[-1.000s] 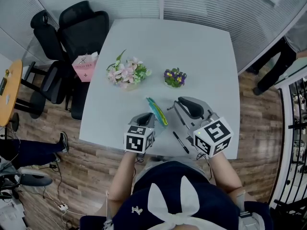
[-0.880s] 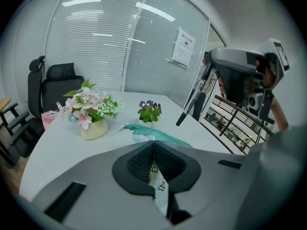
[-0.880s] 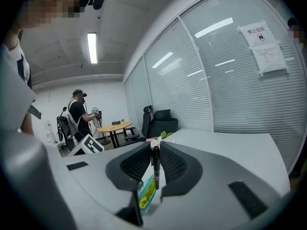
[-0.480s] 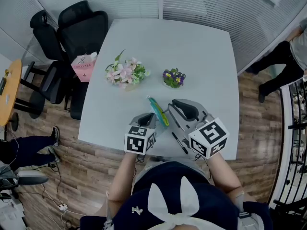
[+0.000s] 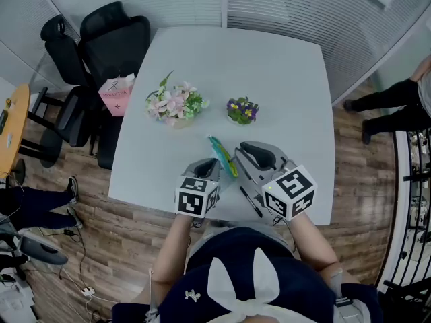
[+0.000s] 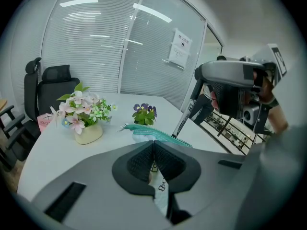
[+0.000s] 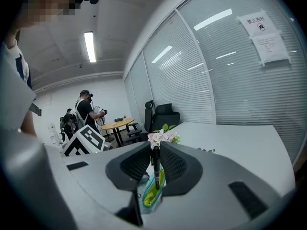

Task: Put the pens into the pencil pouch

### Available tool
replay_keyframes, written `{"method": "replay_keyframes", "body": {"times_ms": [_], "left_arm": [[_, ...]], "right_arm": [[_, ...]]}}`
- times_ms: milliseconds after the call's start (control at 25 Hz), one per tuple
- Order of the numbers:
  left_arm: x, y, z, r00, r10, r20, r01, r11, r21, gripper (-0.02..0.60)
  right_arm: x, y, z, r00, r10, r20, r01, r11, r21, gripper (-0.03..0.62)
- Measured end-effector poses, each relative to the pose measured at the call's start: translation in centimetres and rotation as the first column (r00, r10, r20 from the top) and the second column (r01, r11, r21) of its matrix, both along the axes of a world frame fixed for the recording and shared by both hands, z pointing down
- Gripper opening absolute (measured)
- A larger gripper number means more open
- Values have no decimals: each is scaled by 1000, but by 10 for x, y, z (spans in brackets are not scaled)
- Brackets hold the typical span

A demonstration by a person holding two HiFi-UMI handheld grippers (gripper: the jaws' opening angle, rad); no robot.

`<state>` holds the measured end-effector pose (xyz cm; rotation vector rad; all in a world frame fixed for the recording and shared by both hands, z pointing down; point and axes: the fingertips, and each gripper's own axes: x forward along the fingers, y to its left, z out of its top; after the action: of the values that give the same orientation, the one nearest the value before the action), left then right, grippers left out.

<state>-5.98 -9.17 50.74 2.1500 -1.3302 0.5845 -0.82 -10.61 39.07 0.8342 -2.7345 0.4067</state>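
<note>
Wide grey table fills the head view, and the teal pencil pouch lies on it close to the person's edge, so everything gets called from that pouch. Far off to the pouch's left and beyond it, off the table, stand two black office chairs, one with a small pink bag on its seat. Now the hands: the left hand-held gripper is right at the pouch's near end, jaws pressed tight together with a fold of the pouch's fabric pinched between them. The right hand-held gripper sits just to the pouch's right, angled in toward it, jaws only a little apart and clamped on a black pen. Beyond the pouch and to its left there's a pot of pink flowers; beyond it and slightly right, a smaller pot of purple flowers, both well apart from the pouch. Down to the small stuff: the held pen stands nearly upright, its lower end down at the pouch's open zipper mouth, against the yellow-green lining. And a second one, the loose pen, lies flat on the table just right of the pouch, nearer the person, under the right hand-held gripper.
</note>
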Motion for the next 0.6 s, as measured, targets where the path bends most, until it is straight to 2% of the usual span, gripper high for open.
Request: {"method": "replay_keyframes", "body": {"times_ms": [600], "left_arm": [[7, -1, -4, 1000, 22, -5, -22, 1000, 9, 24]], "right_arm": [[-4, 1, 37, 999, -12, -51, 8, 997, -74, 67]]}}
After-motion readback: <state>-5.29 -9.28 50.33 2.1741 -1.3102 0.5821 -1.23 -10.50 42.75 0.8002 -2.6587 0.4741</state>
